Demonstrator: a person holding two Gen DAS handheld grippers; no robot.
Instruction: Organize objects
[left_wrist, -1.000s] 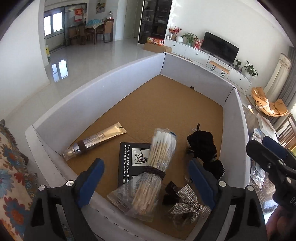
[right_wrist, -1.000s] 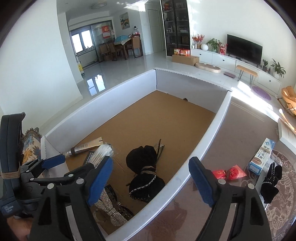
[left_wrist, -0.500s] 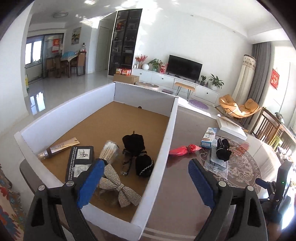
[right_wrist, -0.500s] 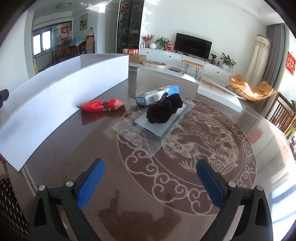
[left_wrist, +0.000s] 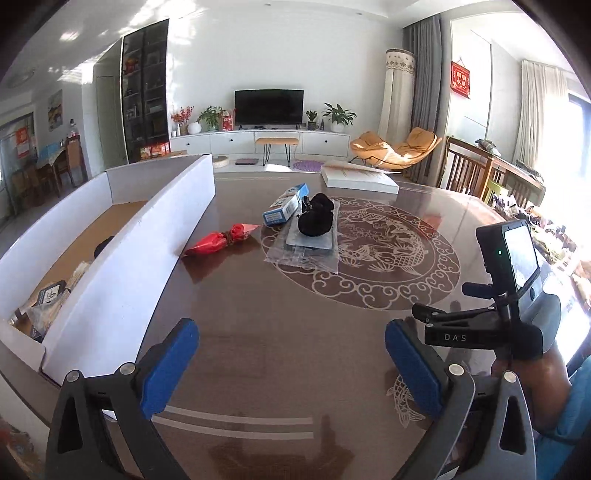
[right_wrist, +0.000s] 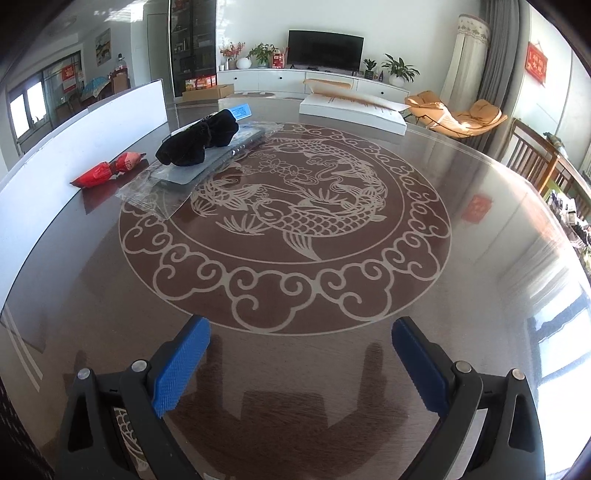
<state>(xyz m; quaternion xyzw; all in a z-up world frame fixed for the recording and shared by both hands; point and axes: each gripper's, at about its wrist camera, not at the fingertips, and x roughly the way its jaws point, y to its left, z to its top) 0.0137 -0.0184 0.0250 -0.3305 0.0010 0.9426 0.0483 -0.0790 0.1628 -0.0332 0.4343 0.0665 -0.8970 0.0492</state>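
My left gripper (left_wrist: 291, 365) is open and empty above the dark table, right of the white cardboard box (left_wrist: 122, 251). My right gripper (right_wrist: 299, 365) is open and empty over the table's fish pattern; its body shows in the left wrist view (left_wrist: 491, 332). On the table lie a red packet (left_wrist: 221, 242) (right_wrist: 107, 170), a black cloth bundle (left_wrist: 316, 219) (right_wrist: 199, 142) on a grey pack in clear plastic (left_wrist: 306, 247) (right_wrist: 184, 177), and a blue-and-white carton (left_wrist: 284, 205) (right_wrist: 240, 110). Items lie inside the box at its near end (left_wrist: 48, 295).
A flat white box (left_wrist: 358, 179) (right_wrist: 351, 110) lies at the table's far edge. Wooden chairs (left_wrist: 476, 173) stand to the right of the table. The box wall (right_wrist: 74, 147) runs along the table's left side.
Both grippers have swung right, away from the box's inside, and now face the table with the loose items. Both stayed open and empty.
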